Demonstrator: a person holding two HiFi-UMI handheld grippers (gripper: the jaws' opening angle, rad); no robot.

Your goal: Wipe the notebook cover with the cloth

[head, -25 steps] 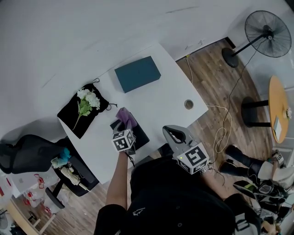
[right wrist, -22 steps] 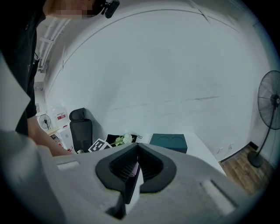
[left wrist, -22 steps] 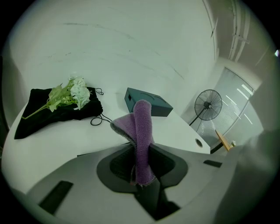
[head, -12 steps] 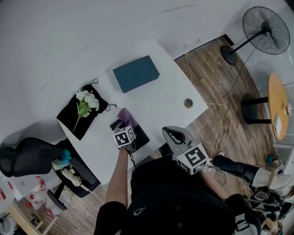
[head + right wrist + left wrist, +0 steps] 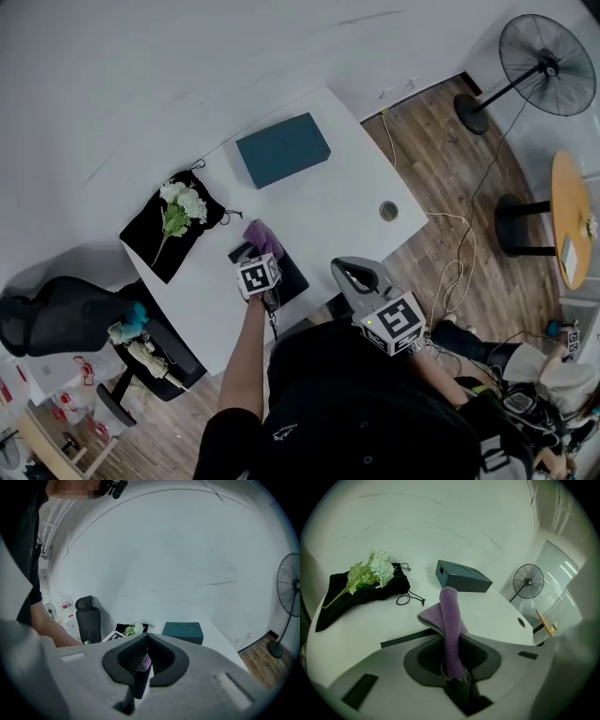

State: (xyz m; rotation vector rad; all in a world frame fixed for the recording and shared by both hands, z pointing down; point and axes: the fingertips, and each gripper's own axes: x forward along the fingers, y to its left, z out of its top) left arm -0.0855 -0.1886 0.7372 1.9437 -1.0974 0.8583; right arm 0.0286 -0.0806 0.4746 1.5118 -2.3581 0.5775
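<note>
big smooth white table (image 5: 328, 202), and a flat dark rectangular notebook (image 5: 292, 274) near its front edge. the fuzzy purple cloth (image 5: 450, 630) is pinched tight in the left gripper (image 5: 452, 674), flopping out right over the notebook. right gripper (image 5: 140, 667) is clamped on nothing, off to the side.

The left gripper (image 5: 257, 253), clamped on the purple cloth (image 5: 263, 234), has slid slightly toward 1 o'clock over the notebook (image 5: 292, 272), while a bystander's leg (image 5: 469, 339) has shifted.
</note>
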